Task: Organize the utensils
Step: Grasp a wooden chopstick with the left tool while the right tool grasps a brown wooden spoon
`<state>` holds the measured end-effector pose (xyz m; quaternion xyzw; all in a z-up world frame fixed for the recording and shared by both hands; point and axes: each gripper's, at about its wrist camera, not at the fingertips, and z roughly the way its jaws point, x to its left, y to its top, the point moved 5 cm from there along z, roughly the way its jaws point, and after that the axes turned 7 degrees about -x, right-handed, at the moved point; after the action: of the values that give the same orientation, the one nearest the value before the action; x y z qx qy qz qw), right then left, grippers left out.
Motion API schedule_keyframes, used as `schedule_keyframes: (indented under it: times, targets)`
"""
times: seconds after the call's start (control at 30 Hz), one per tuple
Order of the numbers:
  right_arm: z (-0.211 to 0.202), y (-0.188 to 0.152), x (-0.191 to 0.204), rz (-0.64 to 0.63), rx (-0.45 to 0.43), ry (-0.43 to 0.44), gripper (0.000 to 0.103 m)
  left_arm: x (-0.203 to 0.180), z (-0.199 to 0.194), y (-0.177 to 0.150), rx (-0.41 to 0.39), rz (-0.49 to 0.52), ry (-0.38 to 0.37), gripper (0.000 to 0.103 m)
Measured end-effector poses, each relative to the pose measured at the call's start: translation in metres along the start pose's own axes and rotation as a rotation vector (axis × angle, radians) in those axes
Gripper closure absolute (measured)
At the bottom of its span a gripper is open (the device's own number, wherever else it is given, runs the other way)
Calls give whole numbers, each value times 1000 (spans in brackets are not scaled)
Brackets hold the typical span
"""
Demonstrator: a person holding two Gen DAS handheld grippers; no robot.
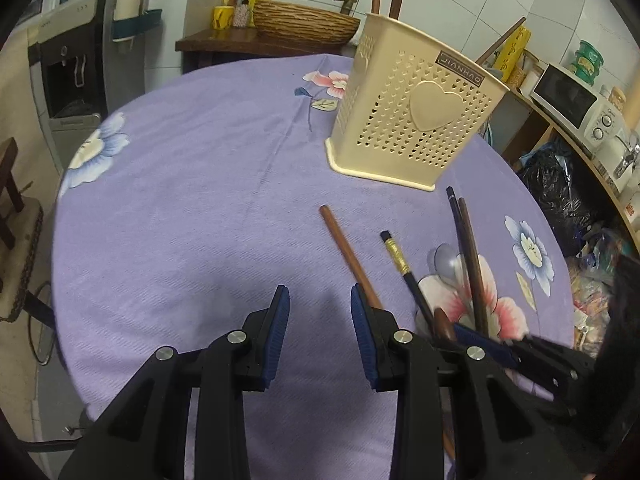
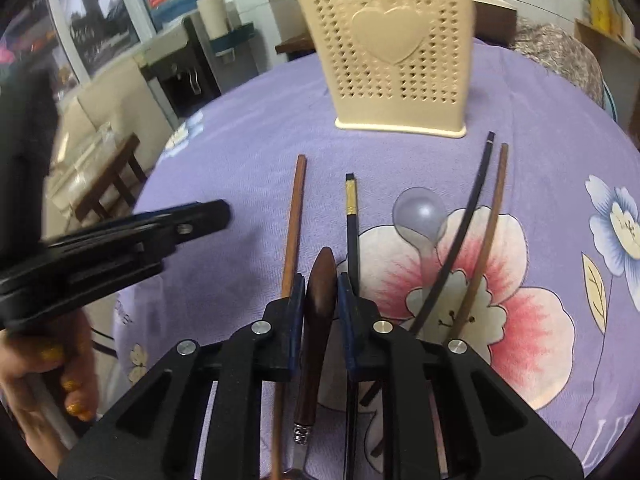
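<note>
Only right wrist cam shows right tool [image 2: 319, 292] clamping wooden handle [image 2: 320, 280]

A round table [image 1: 180, 200] with a lilac flowered cloth carries a cream utensil holder [image 1: 404, 120] (perforated, a heart on its side), loose chopsticks [image 2: 294, 220] and a translucent spoon [image 2: 420, 216] near it.

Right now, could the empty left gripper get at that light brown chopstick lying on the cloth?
Probably yes. The left gripper is open, the light brown chopstick runs beside its right finger, and nothing lies on top of it.
</note>
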<state>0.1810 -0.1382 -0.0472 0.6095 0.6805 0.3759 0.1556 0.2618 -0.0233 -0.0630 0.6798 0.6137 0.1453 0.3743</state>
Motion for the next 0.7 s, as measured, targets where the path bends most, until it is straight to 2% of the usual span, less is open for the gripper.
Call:
schedule_keyframes:
  times: [0.13,0.27,0.4,0.5,0.57,0.63,0.7]
  targets:
    - [-11,-1,2,-3,-13,-2,86,-13,23,13,25,-5,2,71]
    - [-16,-3,7,-28,-29,-23,86,-18,46,19,49,12,103,71]
    - [-22,-5,12,-48,-46,-35,86,-25,54,21,51,42,153,71]
    - [-23,-6,12,-47,-47,-32,86,-29,56,22,53,44,163,71]
    - [-24,-6,10,-40,-50,-30,86,-31,58,23,53,52,174,77]
    - [-25,-5,11,-40,-52,-29,86,-32,58,22,52,66,191,91]
    - [-25,-3,11,-35,-54,-26,86,-32,58,22,50,61,187,91]
